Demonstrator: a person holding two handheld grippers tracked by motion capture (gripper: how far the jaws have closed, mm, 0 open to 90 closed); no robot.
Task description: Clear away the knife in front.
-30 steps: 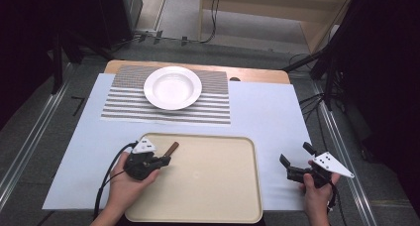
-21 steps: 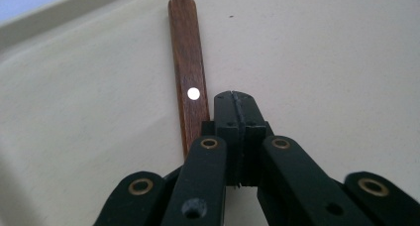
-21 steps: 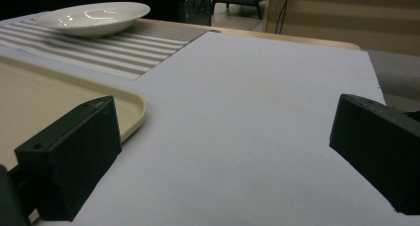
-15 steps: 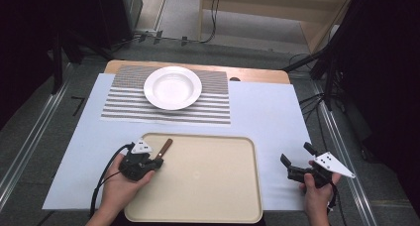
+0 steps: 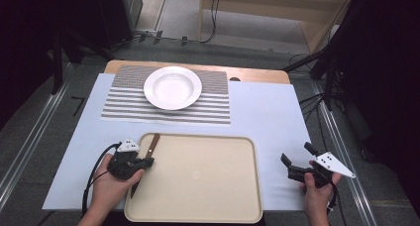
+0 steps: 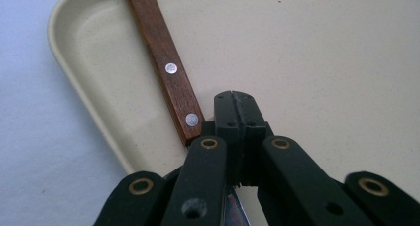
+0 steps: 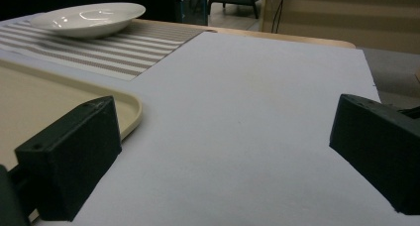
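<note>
- Left gripper (image 5: 141, 162): jaws clenched together. In the left gripper view the pads meet with no gap, and a knife (image 6: 166, 66) lies just beside them on the left.
- Whether the closed jaws pinch the knife's blade cannot be told. A sliver of metal shows below the jaws in that view, but the contact itself is hidden by the linkage.
- Knife position: the wooden handle runs ahead of the left gripper and up-left, along the near-left rim of the beige tray (image 5: 208, 186). In the high view the blade end passes under the gripper, toward the person.
- Right gripper (image 5: 297, 162): jaws spread wide, nothing between them. It rests off the tray's right side on the pale table cover (image 7: 257, 117), well apart from the knife.
- White bowl (image 5: 172, 87) sits on the striped mat (image 5: 124, 107), far ahead of both grippers.
- Judgement: the step in hand is moving the knife at the tray's left edge.
- To do it well: keep the handle in line with the rim so it does not catch, move slowly and low, and check the grip near the blade-handle junction before lifting, since a thin blade may pivot or slip.
</note>
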